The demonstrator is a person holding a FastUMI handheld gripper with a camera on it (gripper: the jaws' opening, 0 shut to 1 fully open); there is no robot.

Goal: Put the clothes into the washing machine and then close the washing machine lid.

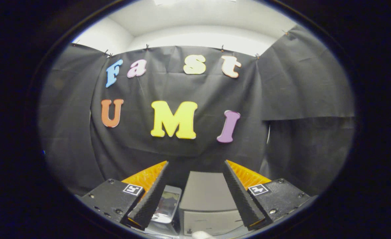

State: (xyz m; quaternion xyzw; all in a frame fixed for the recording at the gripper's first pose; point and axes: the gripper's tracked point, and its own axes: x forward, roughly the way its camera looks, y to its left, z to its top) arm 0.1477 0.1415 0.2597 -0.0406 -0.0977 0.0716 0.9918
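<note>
The gripper (195, 166) points level at the booth wall, its two black ridged fingers (152, 196) spread wide with nothing between their tips. Each finger has an orange backing and a black block carrying one square marker. Lower down, between the fingers, sits one grey, box-shaped washer (205, 199); its flat top is seen from above and its lid looks down, so nothing inside can be seen. Just beside it, by the left finger, is one glossy hinged panel (167, 205). A small white scrap (202, 235) shows below the washer; whether it is clothing cannot be told.
</note>
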